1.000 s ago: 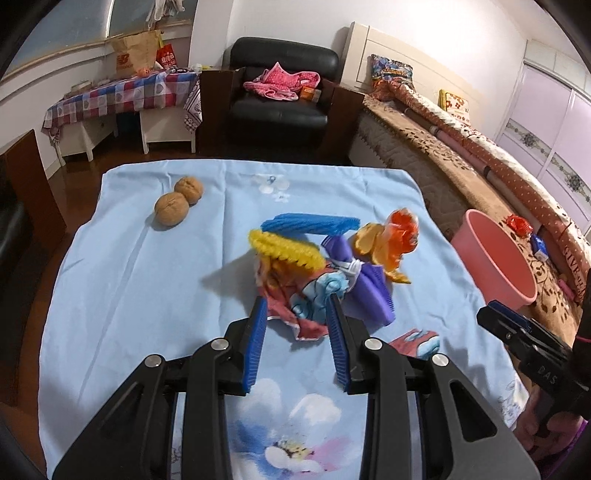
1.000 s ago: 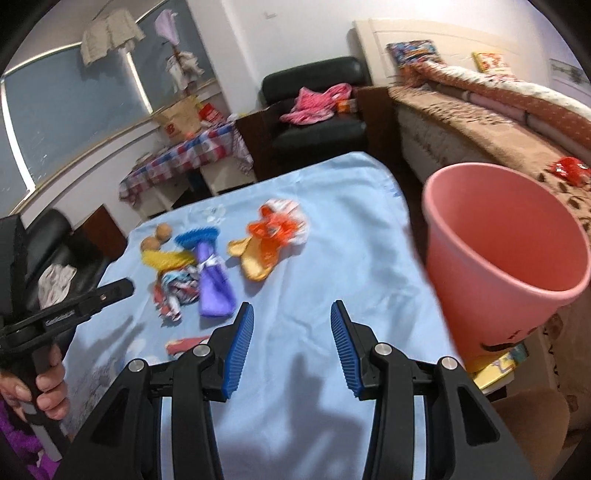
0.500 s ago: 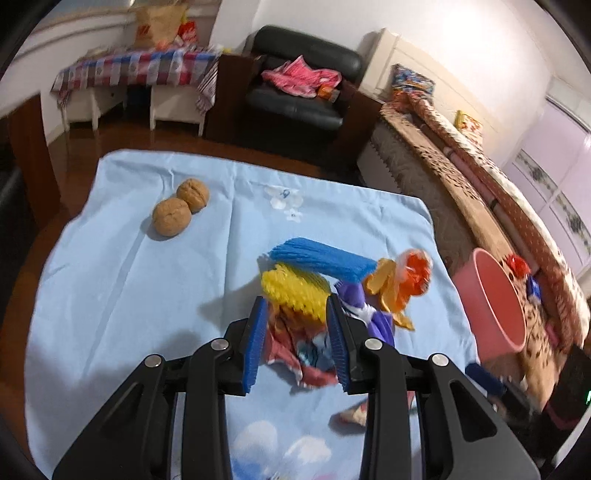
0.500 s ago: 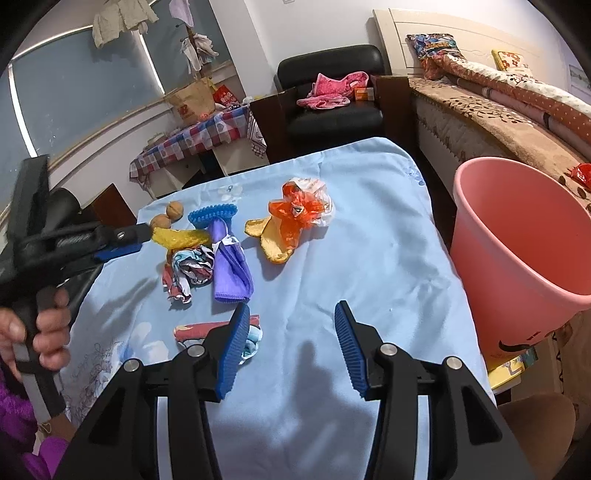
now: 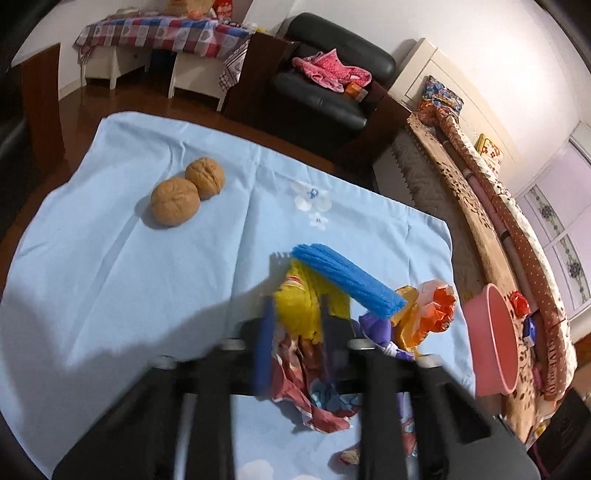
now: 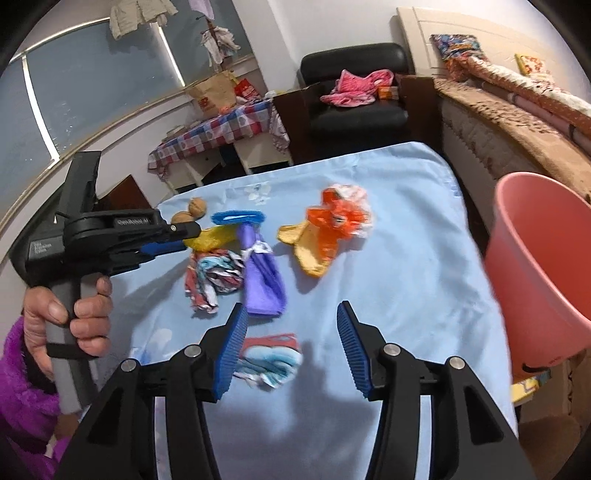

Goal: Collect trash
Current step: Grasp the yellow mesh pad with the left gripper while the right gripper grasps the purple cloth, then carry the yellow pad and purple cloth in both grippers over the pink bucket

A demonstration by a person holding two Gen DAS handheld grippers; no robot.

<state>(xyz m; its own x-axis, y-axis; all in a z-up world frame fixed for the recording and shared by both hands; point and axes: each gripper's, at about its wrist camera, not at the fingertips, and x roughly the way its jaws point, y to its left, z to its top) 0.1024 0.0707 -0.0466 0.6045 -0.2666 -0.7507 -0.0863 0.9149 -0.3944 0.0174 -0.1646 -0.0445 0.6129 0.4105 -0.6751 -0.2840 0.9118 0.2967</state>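
Note:
A heap of trash lies on the light blue cloth [image 5: 147, 280]: a yellow wrapper [image 5: 299, 306], a blue ribbed piece [image 5: 347, 280], a purple wrapper [image 6: 262, 273], an orange wrapper [image 6: 332, 225] and a crumpled red and white wrapper [image 6: 214, 277]. My left gripper [image 5: 295, 325] is open with its fingers either side of the yellow wrapper; it also shows in the right wrist view [image 6: 162, 243]. My right gripper [image 6: 291, 347] is open and empty above a small red and blue wrapper [image 6: 269, 358]. A pink bucket [image 6: 543, 266] stands at the right of the table.
Two walnuts [image 5: 184, 192] lie at the far left of the cloth. A bed [image 6: 517, 122] runs along the right behind the bucket. A black armchair [image 5: 325, 85] and a checked table [image 5: 162, 33] stand beyond the far edge.
My left gripper has moved forward and down onto the heap, its fingers now around the yellow wrapper. My right gripper has come lower, over the small red and blue wrapper.

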